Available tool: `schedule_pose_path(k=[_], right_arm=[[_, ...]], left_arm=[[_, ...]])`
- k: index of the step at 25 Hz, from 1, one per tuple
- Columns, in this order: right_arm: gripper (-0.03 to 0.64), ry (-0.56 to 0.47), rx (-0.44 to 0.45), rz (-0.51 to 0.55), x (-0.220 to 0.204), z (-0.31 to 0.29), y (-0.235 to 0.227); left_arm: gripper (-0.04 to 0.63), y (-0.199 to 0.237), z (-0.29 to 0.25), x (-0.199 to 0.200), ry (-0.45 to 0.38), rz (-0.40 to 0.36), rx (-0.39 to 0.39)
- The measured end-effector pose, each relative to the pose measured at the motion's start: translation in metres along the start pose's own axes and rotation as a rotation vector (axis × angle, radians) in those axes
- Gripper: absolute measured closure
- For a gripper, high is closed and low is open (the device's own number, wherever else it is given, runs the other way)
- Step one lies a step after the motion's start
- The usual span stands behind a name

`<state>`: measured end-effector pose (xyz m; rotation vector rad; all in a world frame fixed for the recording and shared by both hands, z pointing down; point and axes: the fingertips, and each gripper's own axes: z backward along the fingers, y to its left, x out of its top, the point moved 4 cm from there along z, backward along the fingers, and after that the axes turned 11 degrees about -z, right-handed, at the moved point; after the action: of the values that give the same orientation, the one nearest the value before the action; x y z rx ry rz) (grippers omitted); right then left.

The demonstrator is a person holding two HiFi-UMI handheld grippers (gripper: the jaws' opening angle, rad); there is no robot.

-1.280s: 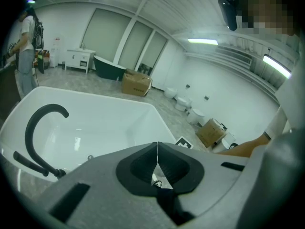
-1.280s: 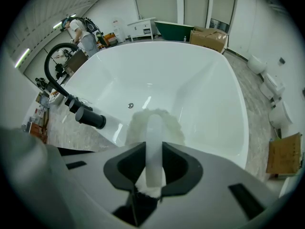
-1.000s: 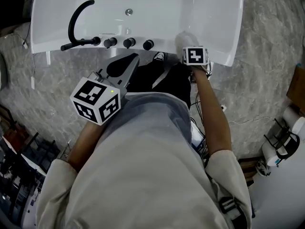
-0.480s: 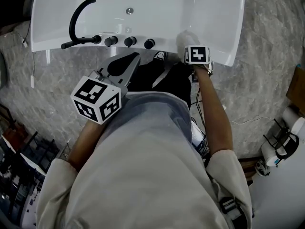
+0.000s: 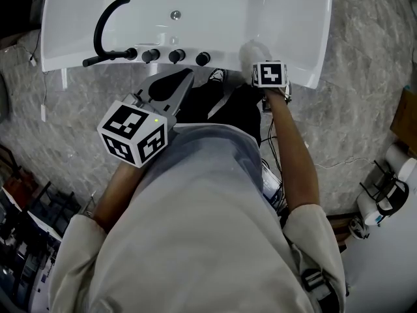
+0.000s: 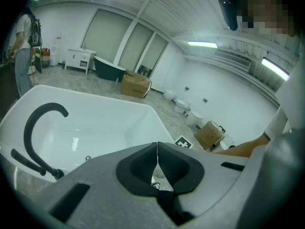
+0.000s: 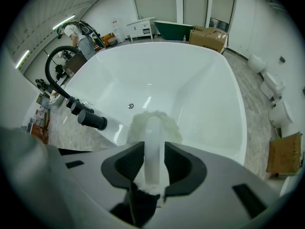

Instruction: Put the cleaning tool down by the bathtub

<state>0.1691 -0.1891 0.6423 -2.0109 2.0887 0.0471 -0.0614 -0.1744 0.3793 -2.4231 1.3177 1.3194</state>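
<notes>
Nearest the camera, at 10 o'clock from the person's torso [image 5: 195,227], left gripper [image 5: 187,77] hangs short of the bathtub [image 5: 195,5], jaws closed tip to tip, nothing between them. At 1 o'clock, right gripper [image 7: 153,151] points steeply down at the tub's near rim. Its jaws have just been opening and stand apart, with the cleaning tool [image 5: 251,51] between them, white handle unclamped. The fluffy head lies at that rim, at 3 o'clock from the black tap knobs [image 5: 176,57].
</notes>
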Motion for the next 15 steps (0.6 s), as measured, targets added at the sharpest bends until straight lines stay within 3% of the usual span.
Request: schedule_pose_path(k=[15], right_arm=[[0.5, -0.056, 0.018, -0.034, 0.007, 0.023, -0.003]], left_arm=[[0.586, -0.009, -0.009, 0.009, -0.008, -0.038, -0.033]])
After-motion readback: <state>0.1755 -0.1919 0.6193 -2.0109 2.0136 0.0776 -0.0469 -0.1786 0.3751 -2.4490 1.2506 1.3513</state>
